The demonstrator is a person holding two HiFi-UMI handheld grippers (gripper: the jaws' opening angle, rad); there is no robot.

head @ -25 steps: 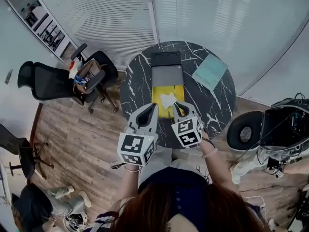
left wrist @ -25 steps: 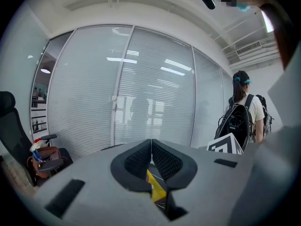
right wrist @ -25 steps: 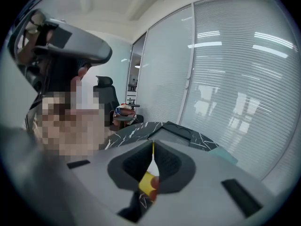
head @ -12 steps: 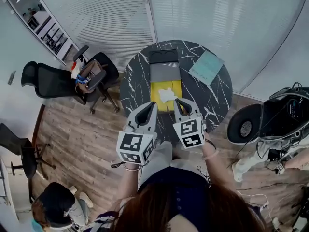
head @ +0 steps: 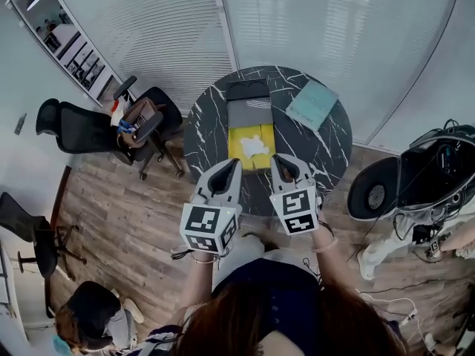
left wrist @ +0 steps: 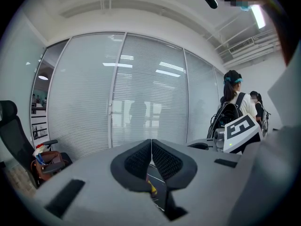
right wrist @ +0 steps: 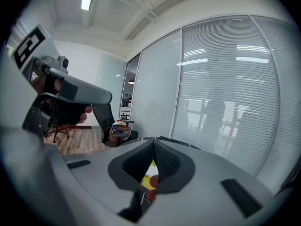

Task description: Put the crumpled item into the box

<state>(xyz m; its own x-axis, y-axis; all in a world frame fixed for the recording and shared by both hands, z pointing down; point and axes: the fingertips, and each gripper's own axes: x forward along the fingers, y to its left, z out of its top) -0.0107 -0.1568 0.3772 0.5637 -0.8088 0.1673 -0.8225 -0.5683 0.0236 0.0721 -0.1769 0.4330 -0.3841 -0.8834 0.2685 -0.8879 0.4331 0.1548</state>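
On the table's middle: a round black marble-patterned table [head: 211, 128] carries an open box [head: 236, 148] with a yellow inside; its grey lid lies folded flat toward the far side.
Crumpled item: a white crumpled paper [head: 254, 147] lies inside the yellow part of the box, toward its right half, touched by neither gripper.
Left gripper: the grey left gripper [head: 234, 164] [left wrist: 151, 142], with a square-marker cube at its back, is held over the table's near edge, just near-left of the box. Its jaws are pressed together at the tips with nothing between them.
Right gripper: the grey right gripper [head: 279, 159] [right wrist: 153, 144], also with a marker cube, points at the box's near right corner. Its jaws meet tip to tip and grip nothing; the yellow of the box shows through the gap below the tips.
Far right of the table: a flat teal pad [head: 312, 104] lies tilted, well apart from the box.
Left of the table: a black office chair [head: 152, 102] holds a brown bag [head: 136, 115] on its seat; a second black chair [head: 70, 124] stands further left.
Floor: wood planks [head: 119, 206].
Far side: glass walls with white blinds [head: 171, 28].
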